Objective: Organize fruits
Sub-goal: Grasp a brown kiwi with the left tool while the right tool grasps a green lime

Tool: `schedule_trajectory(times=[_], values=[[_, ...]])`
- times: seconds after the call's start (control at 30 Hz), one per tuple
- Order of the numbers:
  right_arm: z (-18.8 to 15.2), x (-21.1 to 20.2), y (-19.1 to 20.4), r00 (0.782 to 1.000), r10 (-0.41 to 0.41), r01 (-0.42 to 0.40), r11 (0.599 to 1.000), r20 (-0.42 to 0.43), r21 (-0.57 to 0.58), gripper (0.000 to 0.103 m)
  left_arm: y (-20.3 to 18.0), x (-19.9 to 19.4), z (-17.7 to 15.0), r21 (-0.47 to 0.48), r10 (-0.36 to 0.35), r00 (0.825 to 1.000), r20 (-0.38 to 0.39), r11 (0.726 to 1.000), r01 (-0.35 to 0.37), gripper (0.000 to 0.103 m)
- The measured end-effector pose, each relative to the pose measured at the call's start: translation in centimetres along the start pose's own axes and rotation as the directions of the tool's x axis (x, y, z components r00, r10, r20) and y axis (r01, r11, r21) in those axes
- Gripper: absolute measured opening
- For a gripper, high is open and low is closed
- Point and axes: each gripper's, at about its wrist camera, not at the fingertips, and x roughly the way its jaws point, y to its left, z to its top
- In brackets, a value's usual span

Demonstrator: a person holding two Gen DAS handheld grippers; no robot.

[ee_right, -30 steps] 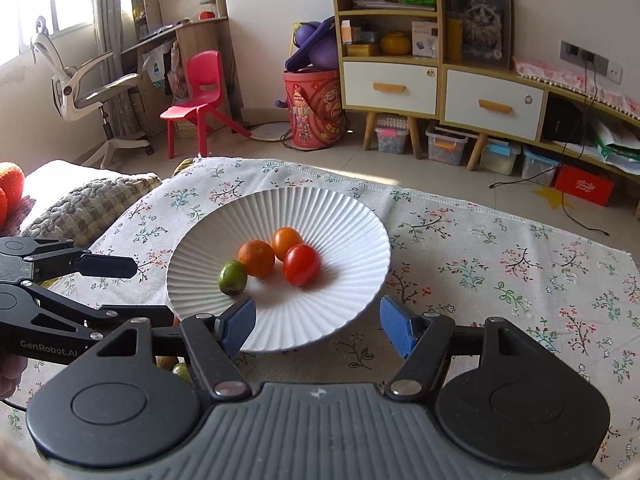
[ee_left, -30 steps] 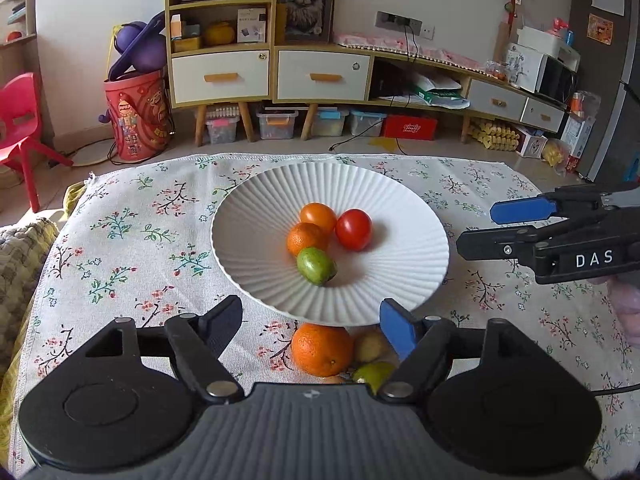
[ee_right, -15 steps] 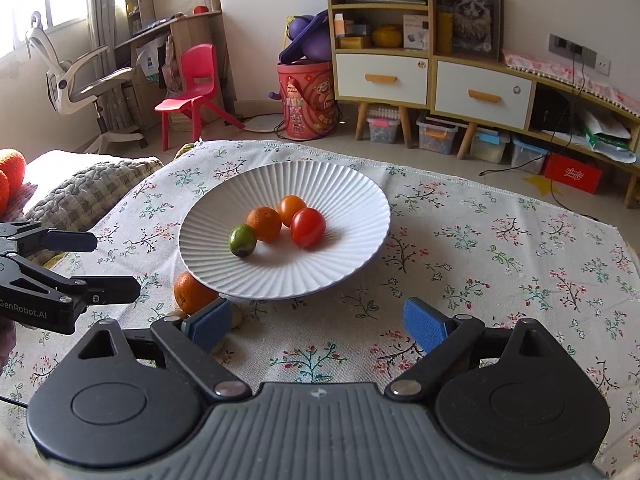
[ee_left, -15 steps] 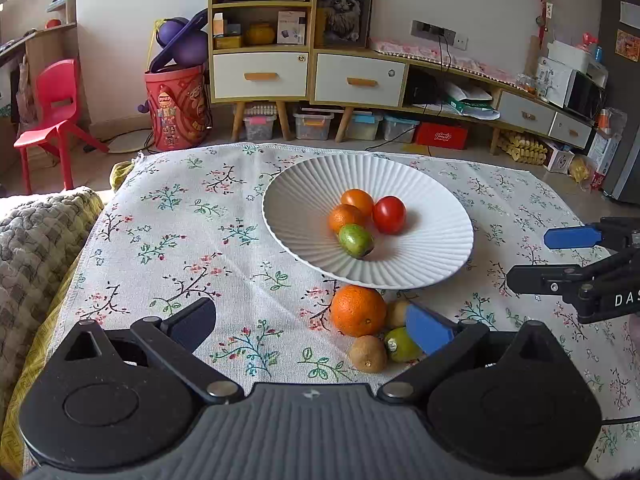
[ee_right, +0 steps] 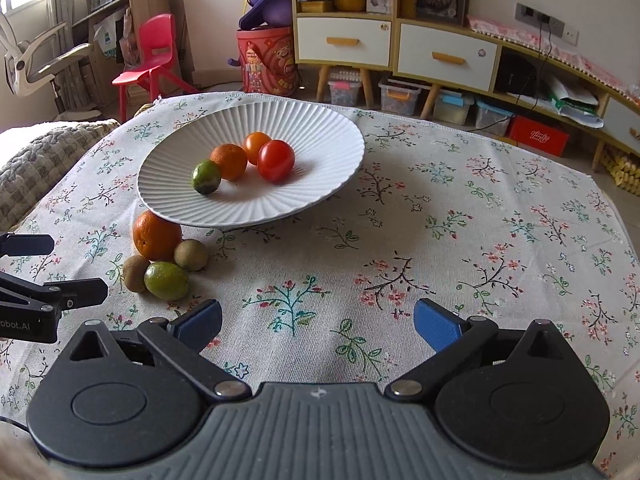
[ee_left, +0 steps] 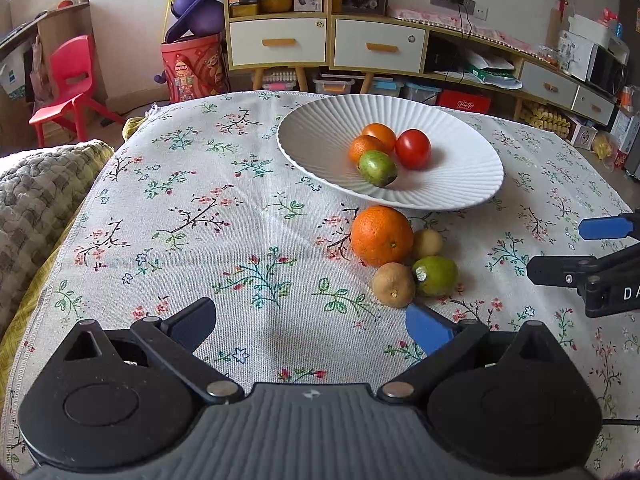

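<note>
A white ribbed plate (ee_left: 460,184) (ee_right: 320,148) holds two small oranges (ee_left: 366,148), a red tomato (ee_left: 413,148) (ee_right: 276,160) and a green fruit (ee_left: 378,168) (ee_right: 206,176). On the cloth in front of it lie a big orange (ee_left: 382,235) (ee_right: 157,236), two brown kiwis (ee_left: 393,284) (ee_right: 191,254) and a green lime (ee_left: 435,275) (ee_right: 166,280). My left gripper (ee_left: 312,326) is open and empty, just short of the brown kiwi. My right gripper (ee_right: 316,324) is open and empty, right of the loose fruit.
A floral tablecloth (ee_left: 200,220) covers the table. A knitted blanket (ee_left: 36,200) lies off its left edge. Shelves, drawers, a red chair (ee_left: 68,80) and a red bucket (ee_left: 192,68) stand behind the table.
Both grippers have drawn back from the plate and opened wider. The loose fruit in front of the plate has come into full view. No fruit has moved.
</note>
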Motion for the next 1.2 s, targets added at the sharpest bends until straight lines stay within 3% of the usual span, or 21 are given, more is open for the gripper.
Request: schedule_trajectory(times=[0.13, 0.47, 0.6, 0.67, 1.2], values=[[0.0, 0.1, 0.5, 1.000, -0.005, 0.005, 1.000, -0.006, -0.024, 0.102, -0.8, 0.4, -0.3, 0.011, -0.021, 1.000, 0.007, 1.000, 0.021, 0.086], [-0.3, 0.4, 0.4, 1.000, -0.002, 0.002, 1.000, -0.023, -0.015, 0.102, -1.8, 1.2, 0.3, 0.017, -0.121, 0.992, 0.026, 0.992, 0.121, 0.038], [-0.2, 0.4, 0.6, 1.000, 0.010, -0.010, 1.000, -0.022, -0.024, 0.102, -2.1, 1.4, 0.4, 0.035, -0.151, 0.988, 0.034, 0.988, 0.149, 0.025], [-0.1, 0.5, 0.8, 1.000, 0.016, -0.016, 0.999, -0.023, -0.031, 0.102, -2.2, 1.5, 0.6, 0.042, -0.174, 0.984, 0.033, 0.984, 0.173, 0.011], [0.6, 1.4, 4.1, 0.996, 0.078, -0.082, 0.992, -0.044, -0.091, 0.095, 0.4, 0.3, 0.7, 0.007, -0.084, 0.996, -0.033, 0.996, 0.084, 0.011]])
